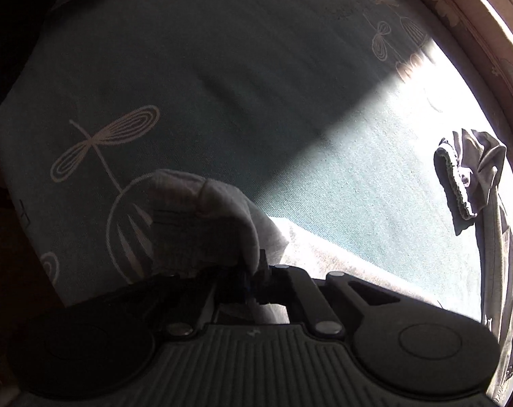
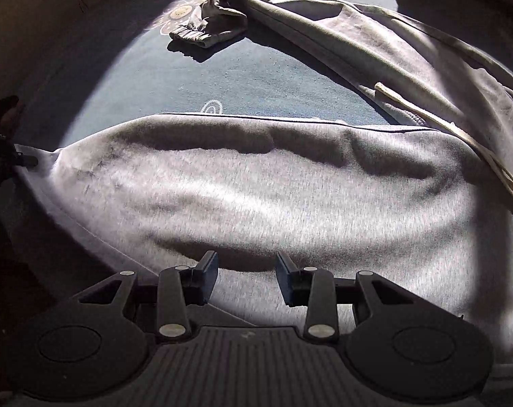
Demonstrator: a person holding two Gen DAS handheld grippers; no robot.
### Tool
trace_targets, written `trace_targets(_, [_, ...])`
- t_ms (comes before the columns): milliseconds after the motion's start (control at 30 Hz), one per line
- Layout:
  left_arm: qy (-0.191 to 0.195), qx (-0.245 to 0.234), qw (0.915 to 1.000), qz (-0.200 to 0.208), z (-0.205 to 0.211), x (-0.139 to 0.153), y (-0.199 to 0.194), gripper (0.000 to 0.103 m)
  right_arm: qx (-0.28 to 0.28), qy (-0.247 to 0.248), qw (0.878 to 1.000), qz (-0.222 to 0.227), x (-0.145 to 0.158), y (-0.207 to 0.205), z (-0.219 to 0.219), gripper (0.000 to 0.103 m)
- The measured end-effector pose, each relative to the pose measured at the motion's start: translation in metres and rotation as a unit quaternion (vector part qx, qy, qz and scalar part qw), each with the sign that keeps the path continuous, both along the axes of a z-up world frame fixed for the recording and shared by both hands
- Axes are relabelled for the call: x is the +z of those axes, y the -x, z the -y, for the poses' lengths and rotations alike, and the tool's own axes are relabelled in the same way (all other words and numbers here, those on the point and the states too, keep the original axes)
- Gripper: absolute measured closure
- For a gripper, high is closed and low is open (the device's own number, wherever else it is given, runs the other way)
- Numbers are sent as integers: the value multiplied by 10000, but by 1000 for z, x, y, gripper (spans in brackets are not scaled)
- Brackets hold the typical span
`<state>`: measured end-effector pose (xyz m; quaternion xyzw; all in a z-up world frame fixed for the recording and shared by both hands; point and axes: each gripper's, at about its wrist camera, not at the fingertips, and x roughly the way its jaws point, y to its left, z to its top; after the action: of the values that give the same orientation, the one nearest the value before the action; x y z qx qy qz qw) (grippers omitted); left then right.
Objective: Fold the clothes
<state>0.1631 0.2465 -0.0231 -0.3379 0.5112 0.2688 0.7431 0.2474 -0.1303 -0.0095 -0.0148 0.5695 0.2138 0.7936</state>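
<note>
Left pinching the hoodie, right spread wide just above it.

My left gripper (image 1: 253, 271) has its jaws pressed together on a bunched fold of the grey hoodie (image 2: 256, 196), which humps up right over the fingers. My right gripper (image 2: 248, 271) has jaws wide apart with nothing between them, grey fabric spread just ahead and below. In the right view the left gripper tugs the hoodie's far-left corner taut. Past the hem there's open teal sheet (image 1: 222, 68), then a sleeve with its ribbed cuff (image 2: 192, 34) flopped at the far side, drawstring (image 2: 426, 112) trailing off right. Loads of bare sheet ahead of my left; the bed's edge curves off to the left.
</note>
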Motion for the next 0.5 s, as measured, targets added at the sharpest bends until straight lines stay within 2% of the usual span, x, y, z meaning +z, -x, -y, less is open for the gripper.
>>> trace_targets(100, [-263, -762, 9964, 275, 26, 20, -7, 103, 67, -30, 10000, -27, -1, 0, -2, 61])
trace_targets(200, [-408, -1548, 9858, 507, 56, 34, -16, 103, 51, -53, 10000, -18, -2, -1, -5, 61])
trace_targets(333, [-374, -2581, 9624, 759, 101, 41, -30, 103, -40, -93, 9999, -37, -3, -3, -4, 61])
trace_targets(433, [35, -3099, 9467, 873, 130, 37, -42, 103, -71, -75, 9999, -42, -4, -4, -1, 61])
trace_targets(500, [243, -3588, 9287, 900, 154, 33, -41, 103, -91, -63, 9999, -46, -4, -5, 2, 61])
